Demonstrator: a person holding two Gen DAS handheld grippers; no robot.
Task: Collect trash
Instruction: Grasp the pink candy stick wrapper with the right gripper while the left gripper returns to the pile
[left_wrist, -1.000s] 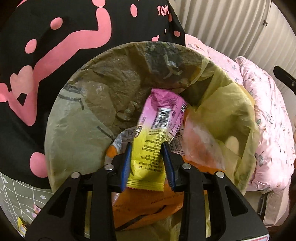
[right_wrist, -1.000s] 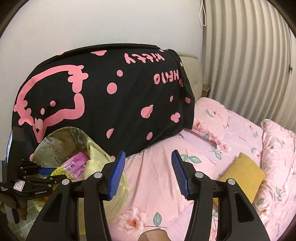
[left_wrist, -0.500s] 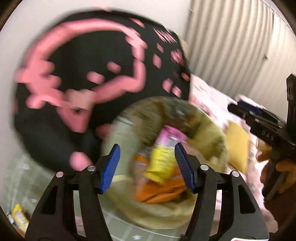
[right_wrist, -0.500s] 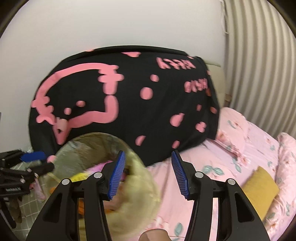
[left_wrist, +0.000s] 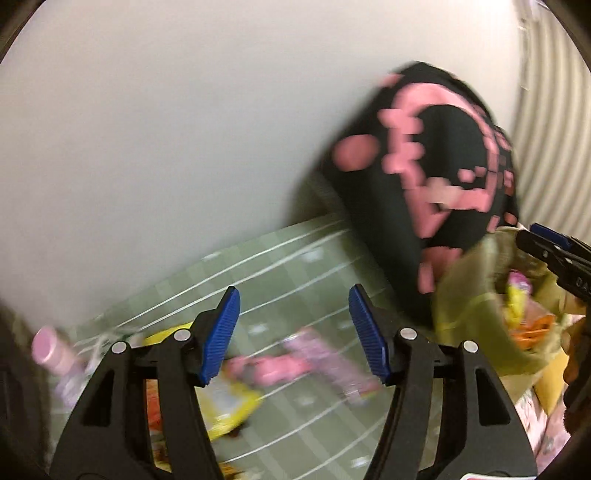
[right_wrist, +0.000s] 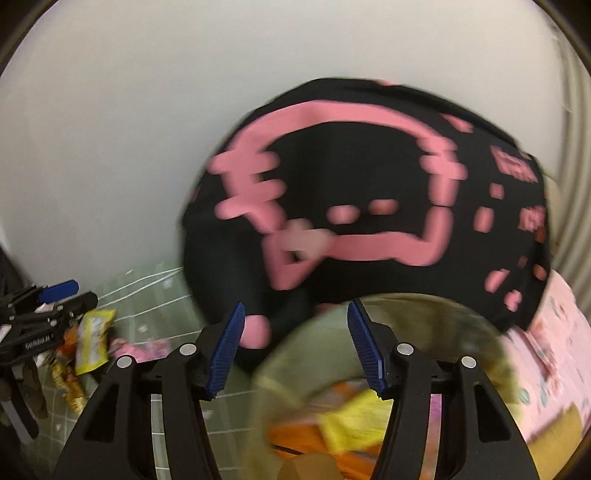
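Between pickups: the left claw (left_wrist: 293, 334), blue pads spread and empty, faces blurred wrappers (left_wrist: 325, 360) on the green gridded mat (left_wrist: 295, 258). It must next straddle one. The right claw (right_wrist: 295, 345), just widened, hovers empty over the olive-lined bin (right_wrist: 295, 362).

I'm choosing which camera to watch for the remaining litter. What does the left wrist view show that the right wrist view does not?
Only the left wrist view: a pink-capped bottle at far left and the open, empty left gripper close up.

Only the right wrist view: the bin bag opening from above, holding orange and yellow wrappers, under the open right gripper.

Both: the green gridded mat, the yellow wrapper and the black-and-pink blanket.
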